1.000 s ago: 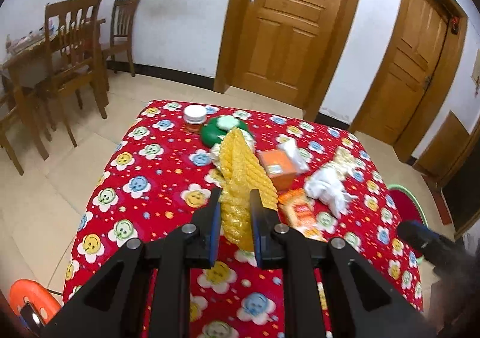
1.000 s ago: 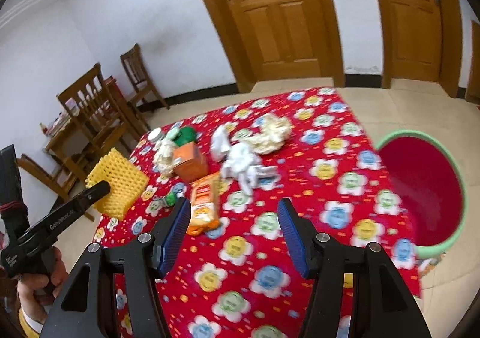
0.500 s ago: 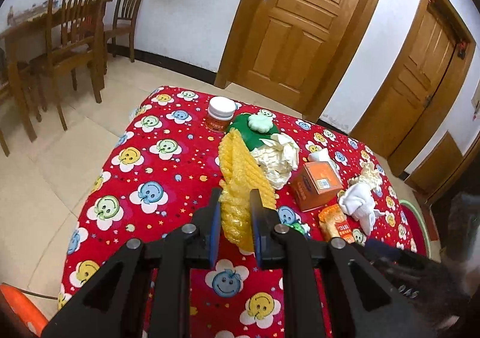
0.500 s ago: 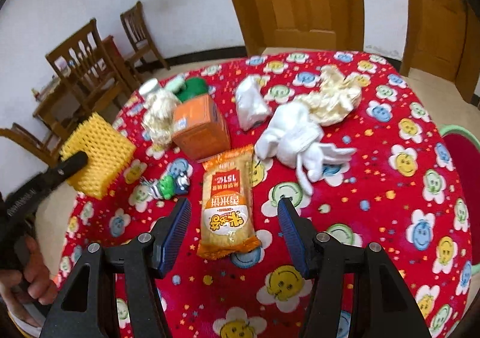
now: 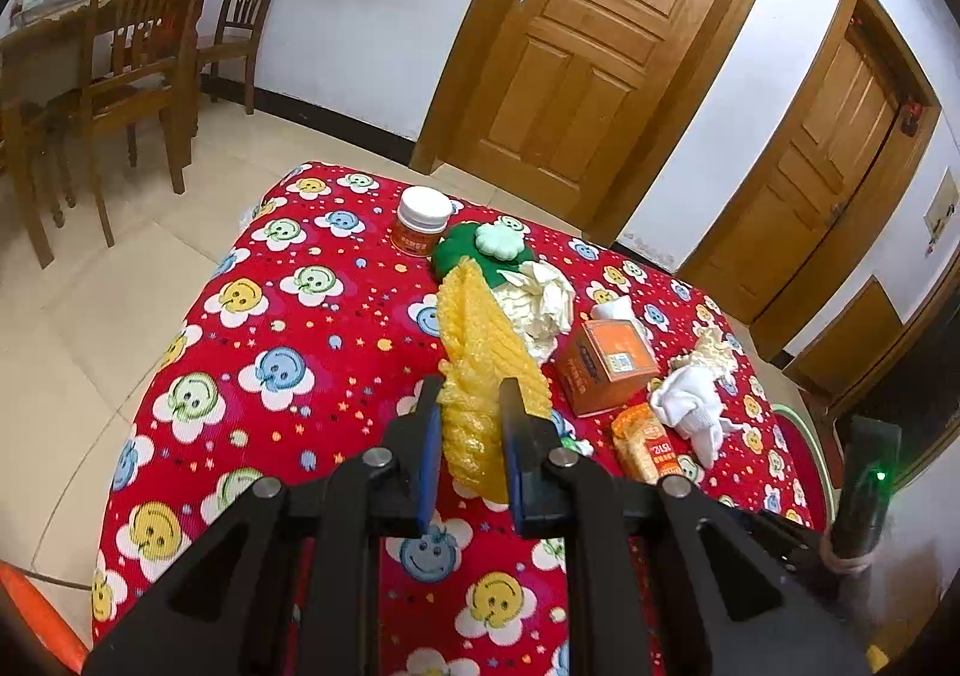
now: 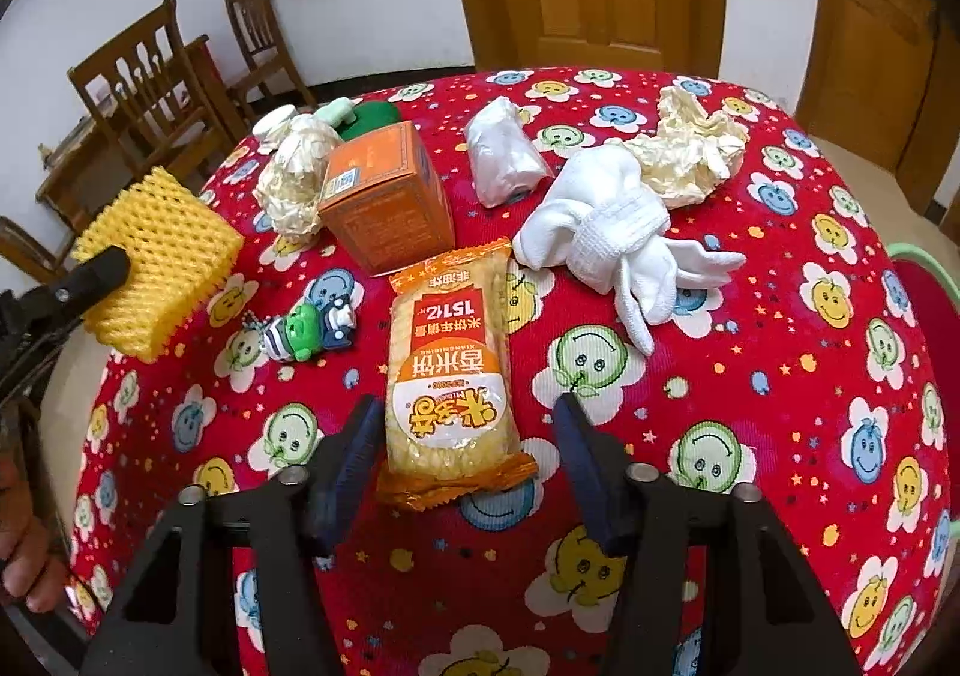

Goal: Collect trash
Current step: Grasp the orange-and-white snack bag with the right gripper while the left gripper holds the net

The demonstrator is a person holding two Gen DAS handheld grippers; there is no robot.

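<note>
My left gripper (image 5: 469, 418) is shut on a yellow foam net (image 5: 480, 352) and holds it above the table's left side; the net also shows in the right wrist view (image 6: 159, 262). My right gripper (image 6: 468, 448) is open, its jaws on either side of the near end of an orange snack packet (image 6: 453, 370), which also shows in the left wrist view (image 5: 645, 445). On the red smiley tablecloth (image 6: 780, 388) lie an orange box (image 6: 384, 196), crumpled paper (image 6: 690, 153), a white cloth (image 6: 606, 232) and a wrapped white bundle (image 6: 504, 153).
A small green toy (image 6: 306, 328), another crumpled paper (image 6: 297, 172), a white-lidded jar (image 5: 423, 220) and a green item (image 5: 480, 253) are on the table. A green-rimmed red bin (image 6: 936, 292) stands at the right. Wooden chairs (image 5: 138, 57) stand at the far left.
My right gripper has moved down and forward to the snack packet, which now lies between its open jaws. My left gripper still holds the foam net and has shifted a little.
</note>
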